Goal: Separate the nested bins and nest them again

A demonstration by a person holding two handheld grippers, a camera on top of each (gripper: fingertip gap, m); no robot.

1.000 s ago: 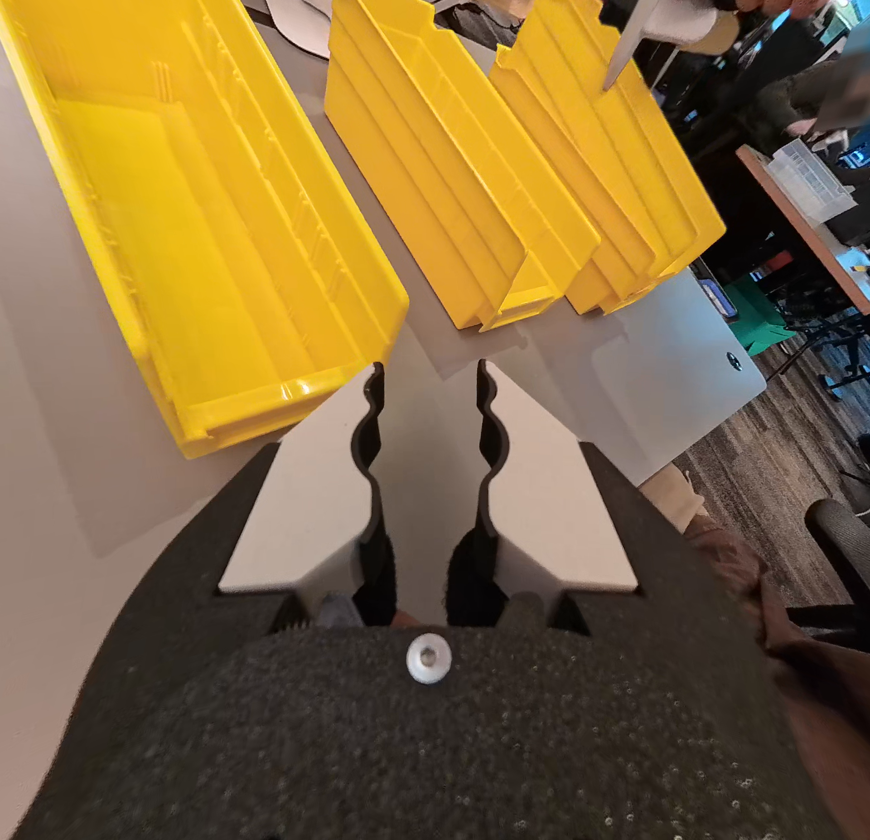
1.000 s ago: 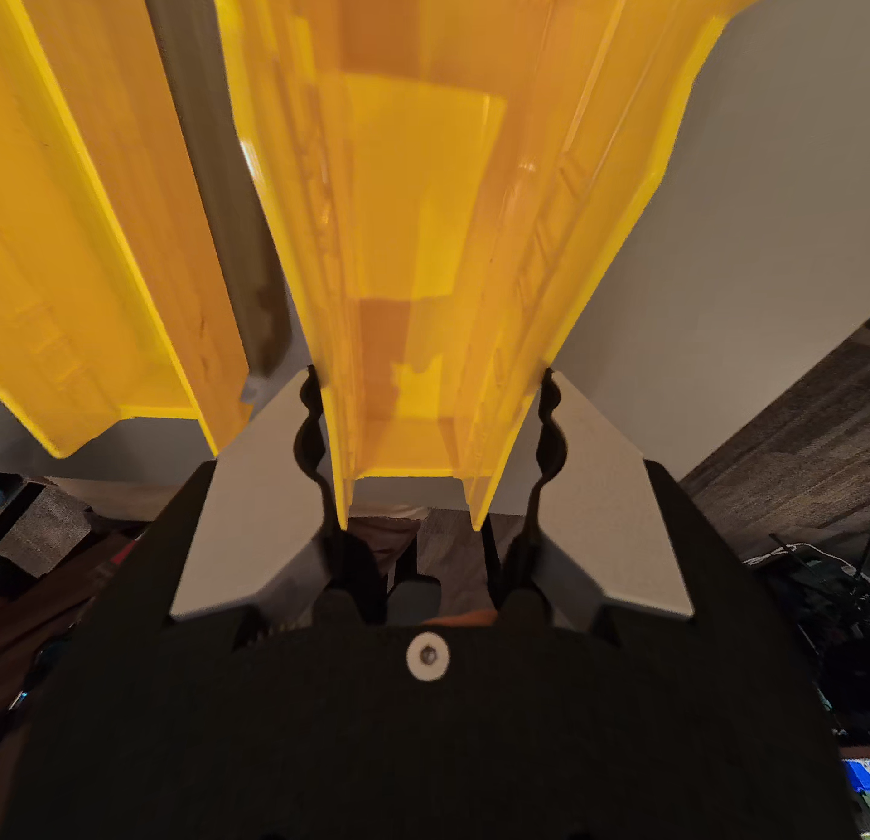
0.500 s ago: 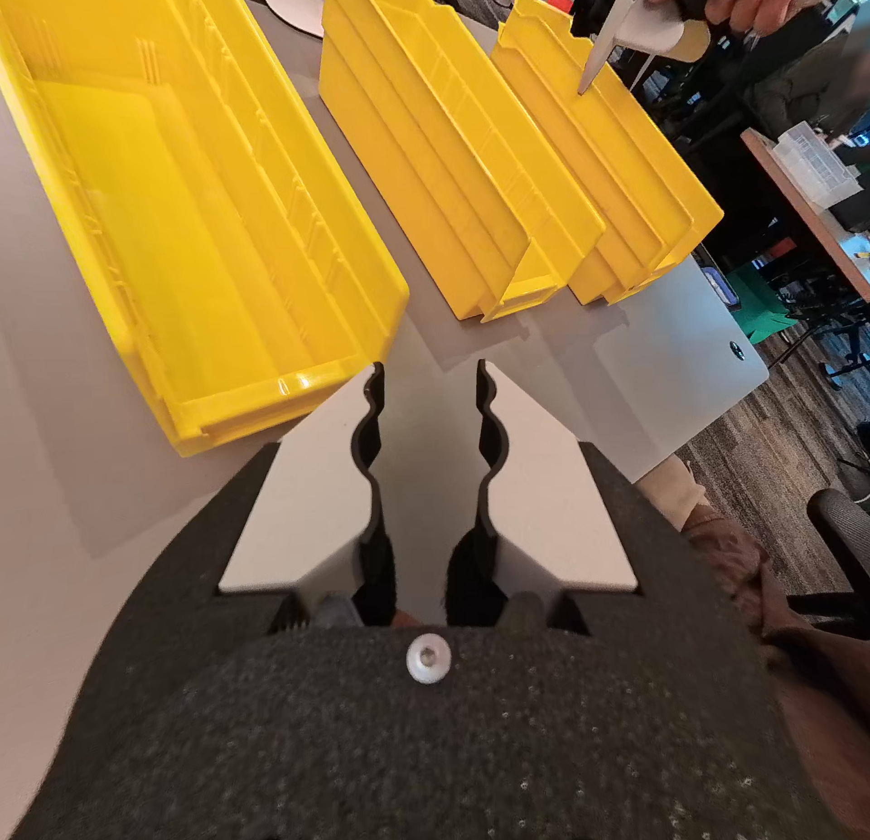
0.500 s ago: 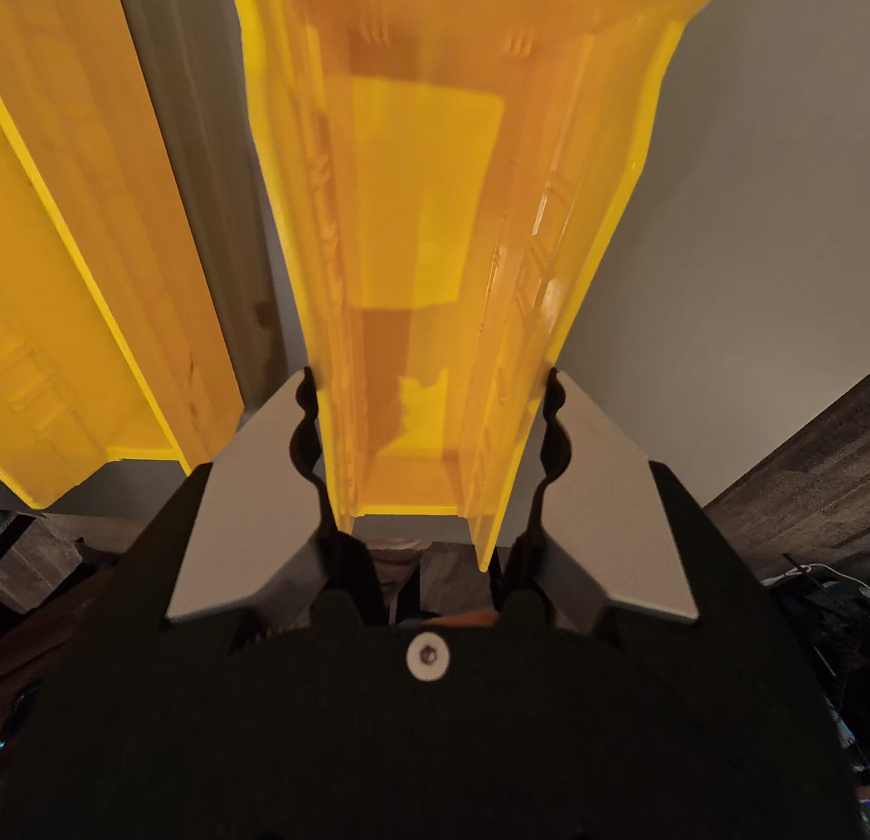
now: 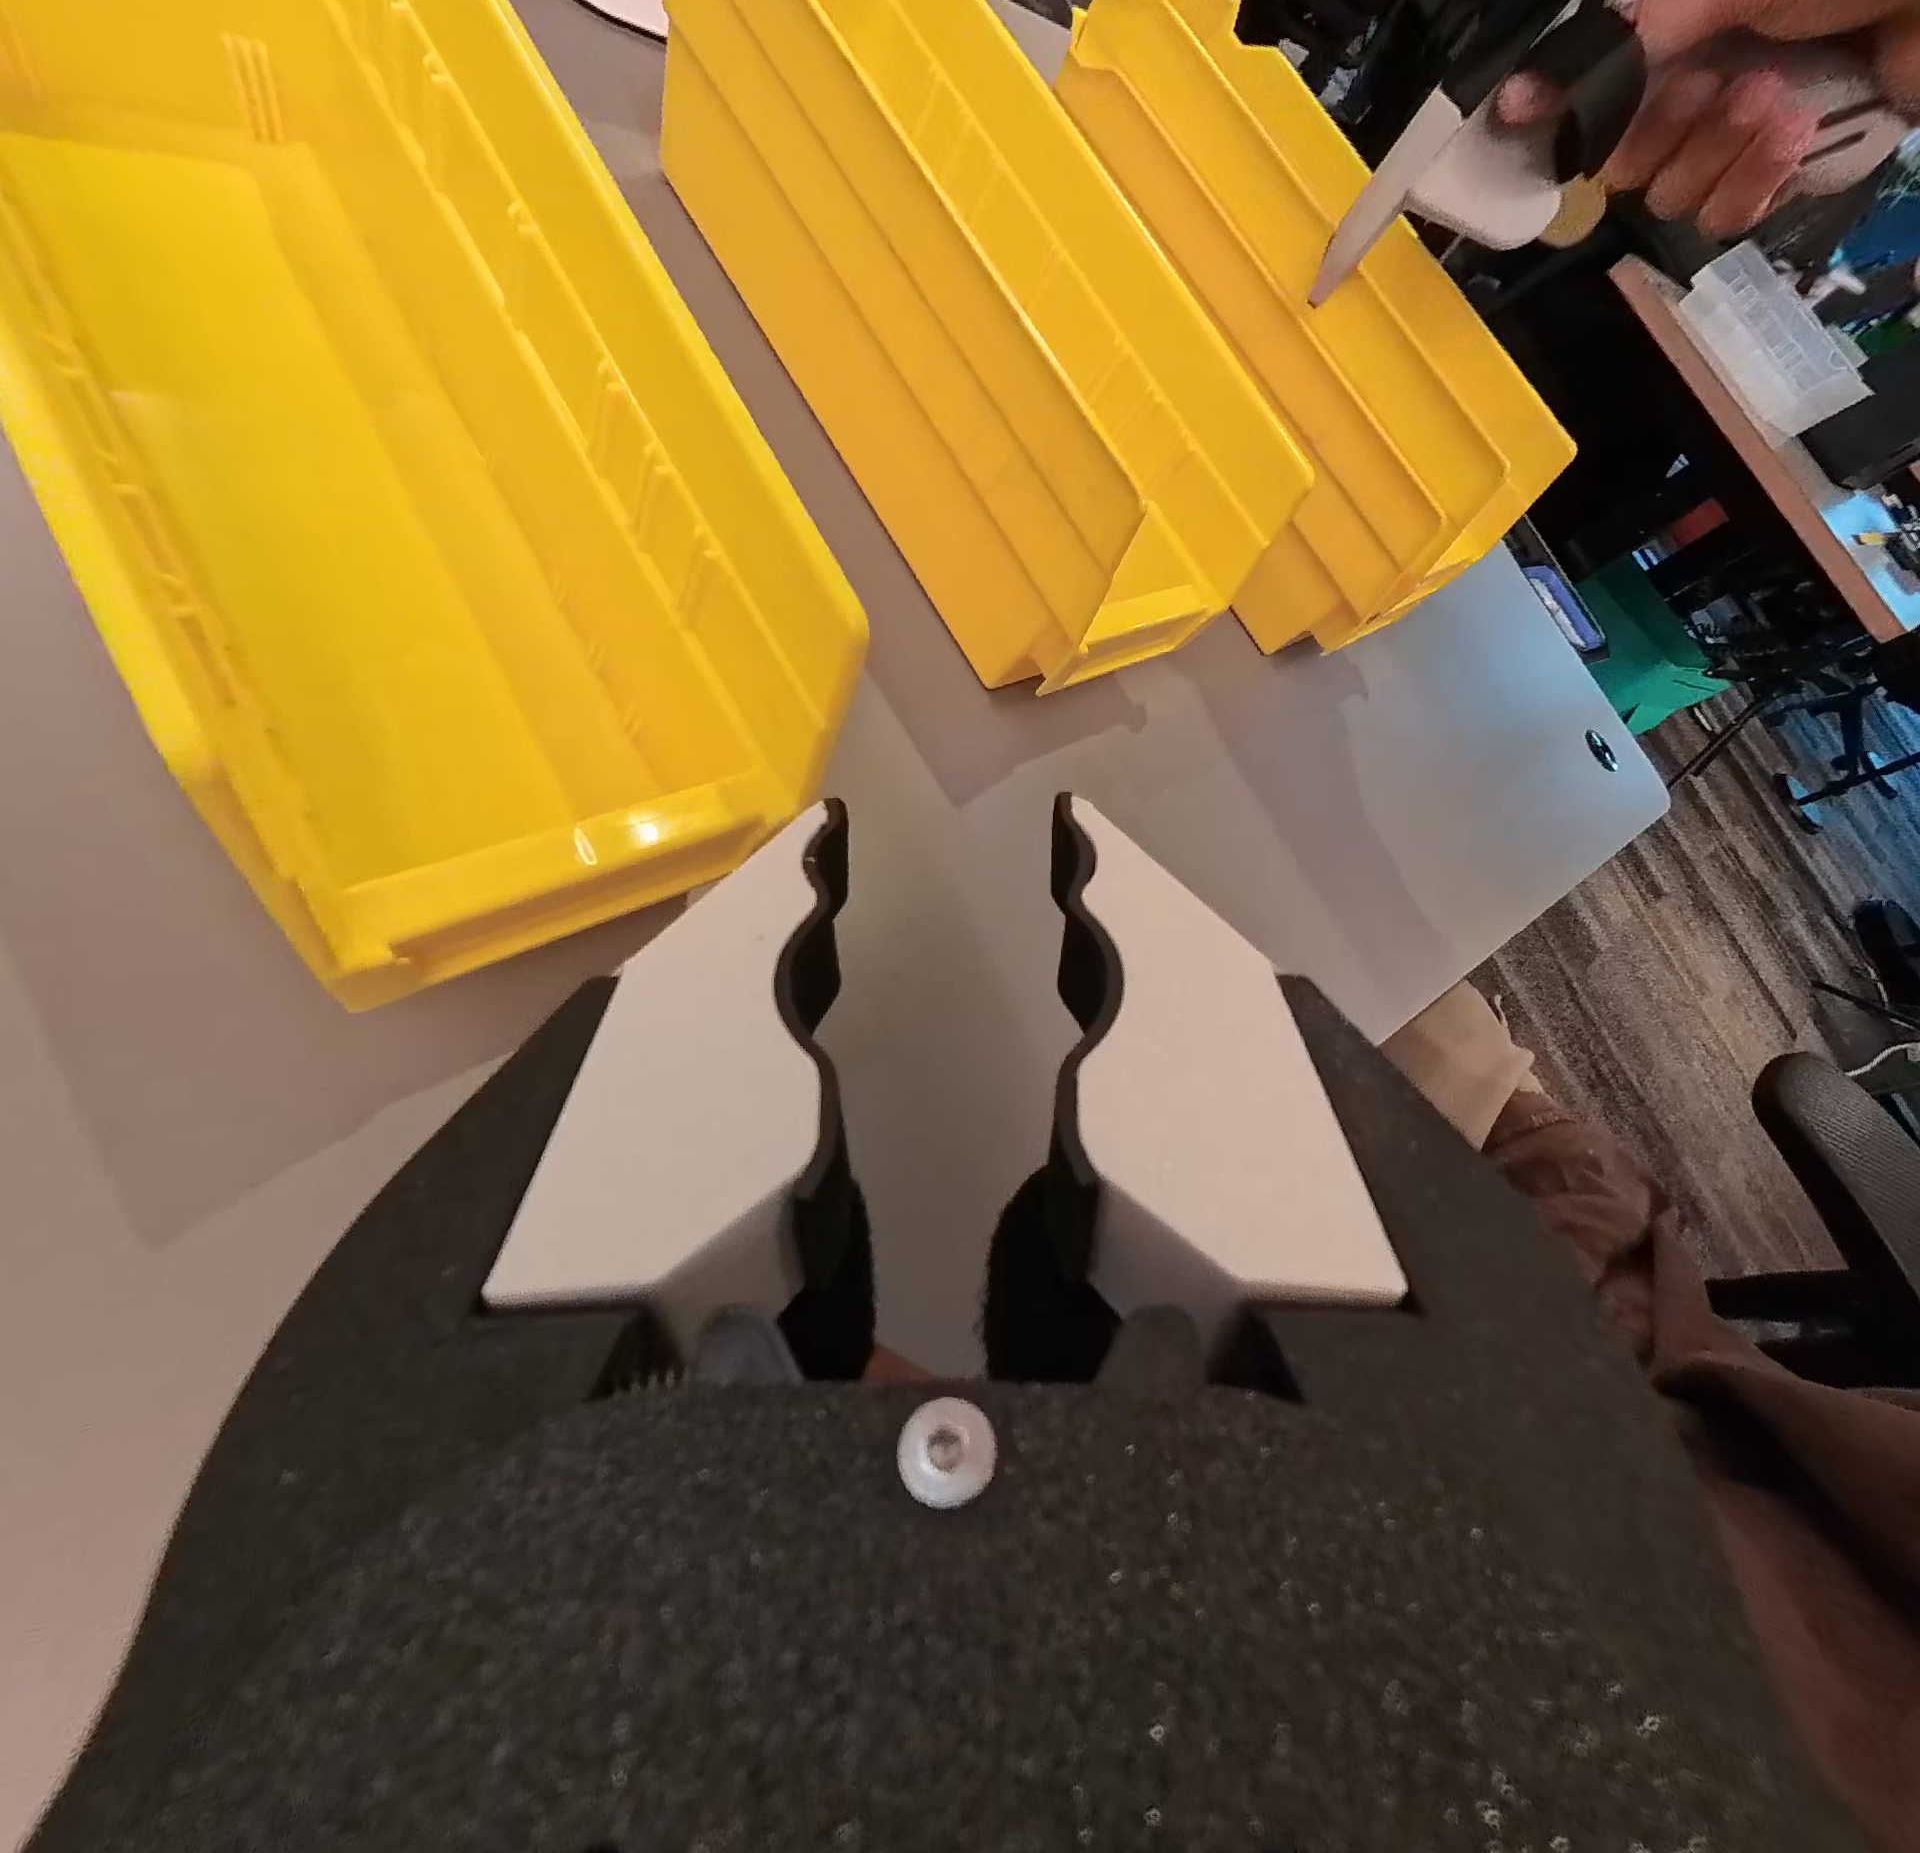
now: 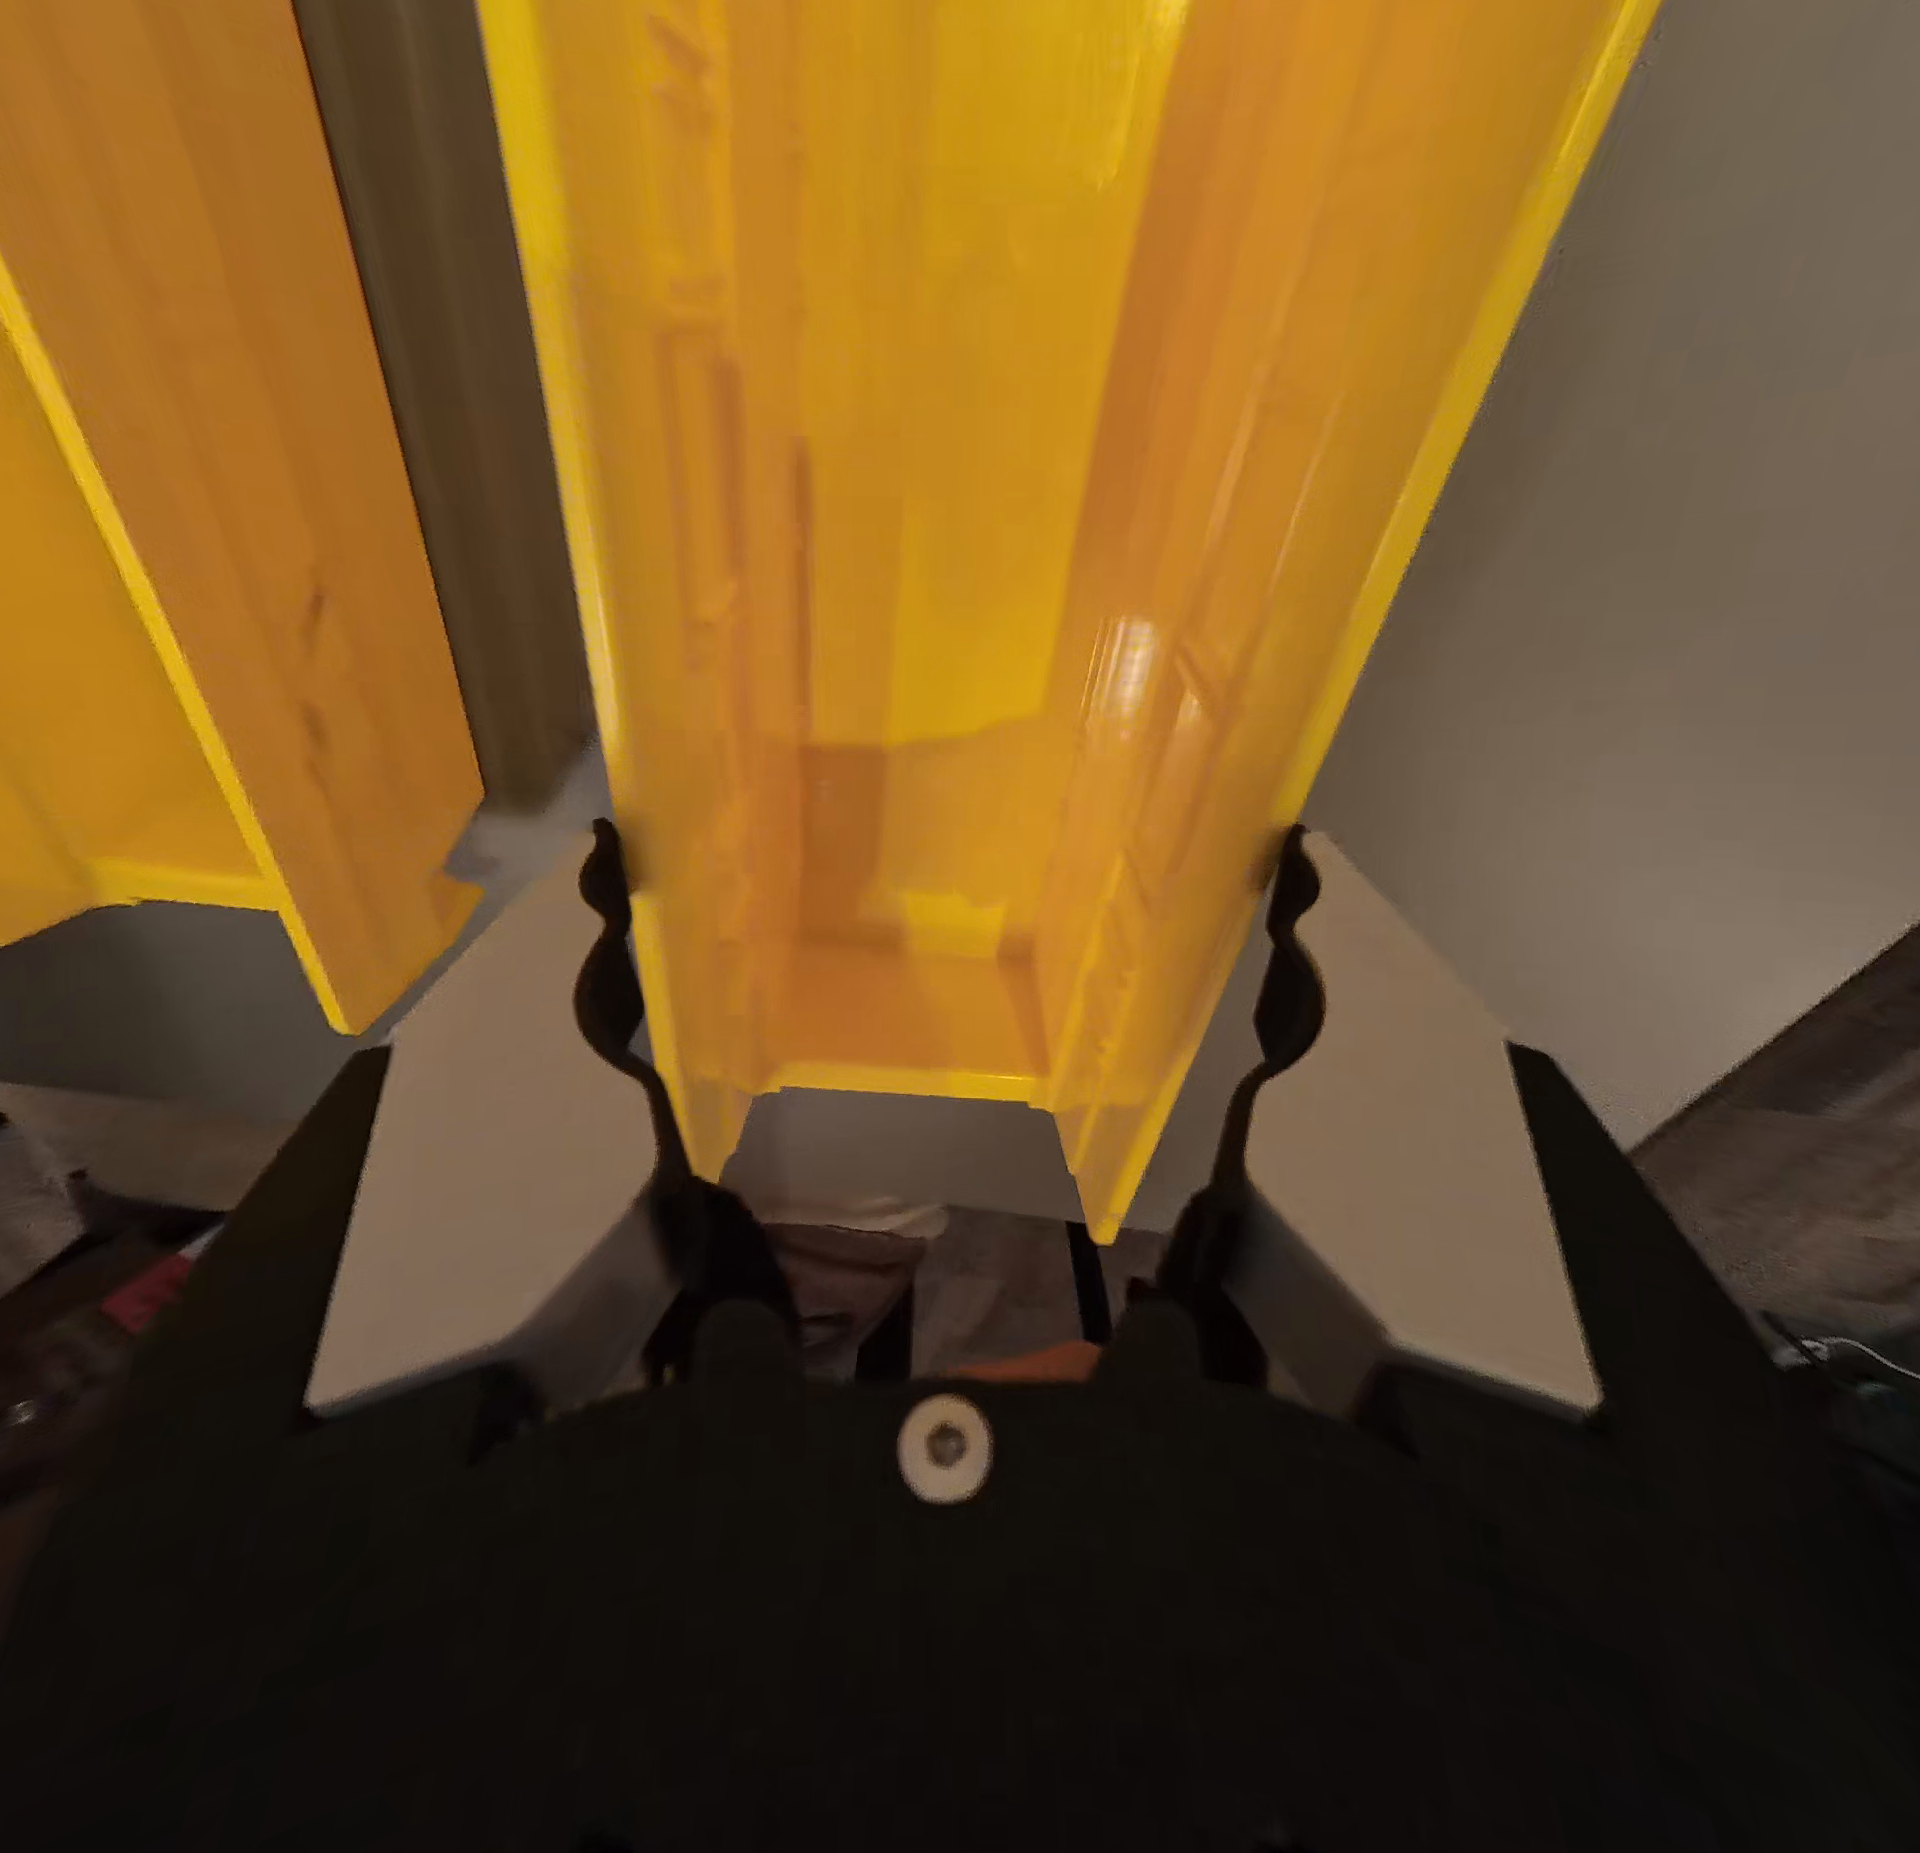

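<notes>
Three yellow bins lie side by side on the grey table (image 5: 1351,816): a wide bin (image 5: 416,504) at the left, a narrow middle bin (image 5: 966,349) and a narrow right bin (image 5: 1299,349). My left gripper (image 5: 945,816) is open and empty, just above the table by the wide bin's near corner. My right gripper (image 6: 948,847) is open and straddles the near end of the right bin (image 6: 935,453), with its fingertips close beside the two side walls. One of its fingers (image 5: 1371,203) shows at that bin's far wall. The middle bin (image 6: 208,453) lies to the left.
The table's right edge and rounded corner (image 5: 1621,764) are close to the right bin. Beyond it stand an office chair (image 5: 1849,1128) and another desk with a clear plastic box (image 5: 1766,338). A person's hand (image 5: 1745,89) holds the right gripper.
The right bin was raised at its far end and now lies flat on the table. My right gripper's fingers have spread wider around it. My left gripper has barely moved.
</notes>
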